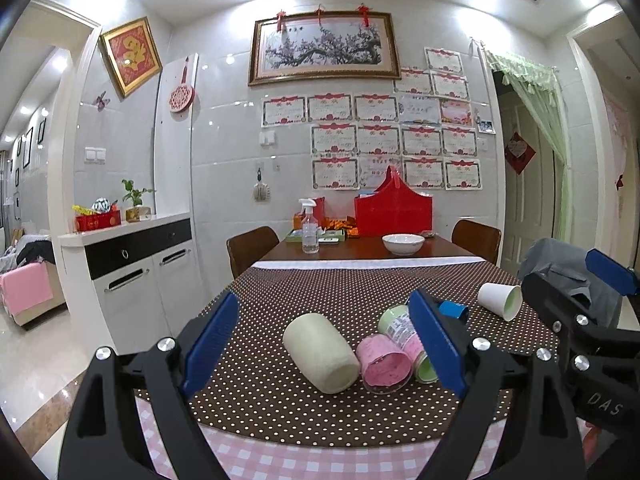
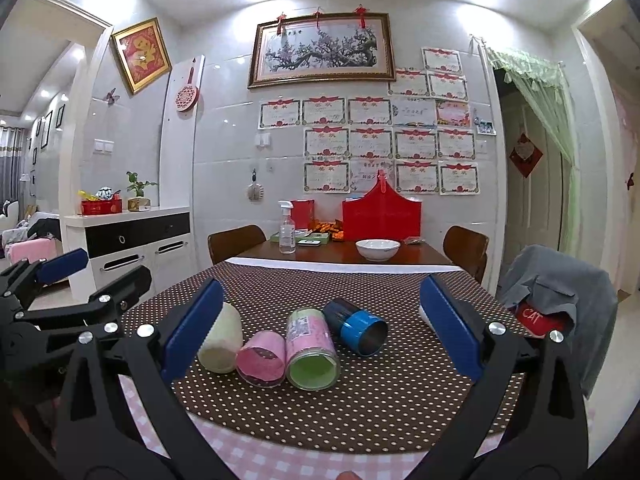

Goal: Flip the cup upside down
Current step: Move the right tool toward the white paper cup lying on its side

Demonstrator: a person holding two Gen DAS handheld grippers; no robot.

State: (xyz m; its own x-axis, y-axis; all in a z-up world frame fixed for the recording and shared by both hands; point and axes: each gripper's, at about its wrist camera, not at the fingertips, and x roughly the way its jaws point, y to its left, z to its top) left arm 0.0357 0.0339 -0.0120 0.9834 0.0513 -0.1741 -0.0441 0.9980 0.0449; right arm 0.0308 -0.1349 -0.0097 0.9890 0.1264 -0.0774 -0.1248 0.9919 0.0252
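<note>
White-tiled walls enclose a dining room whose long table carries a brown polka-dot cloth over a pink check cloth. Five cups lie on their sides on the dotted cloth. From the left: a cream cup, a pink cup touching it, and a green-lined cup with a printed label, touching the pink one. Behind these lies a blue cup with a metal interior.

The left wrist view shows the white paper cup, lying well apart to the right with its mouth turned right; the right wrist view shows only a sliver of it behind a finger. The right wrist view shows the blue cup whole, whereas the left view shows only a fragment past a blue pad.

Left gripper: jaws spread wide, nothing between them, cream cup framed ahead. Right gripper: jaws likewise spread and empty, facing the cup group. Each gripper appears at the edge of the other's view.

Farther along the table stand a white bowl, a spray bottle and a red gift box. A framed plum-blossom picture and rows of certificates hang on the wall; a white sideboard stands left.
</note>
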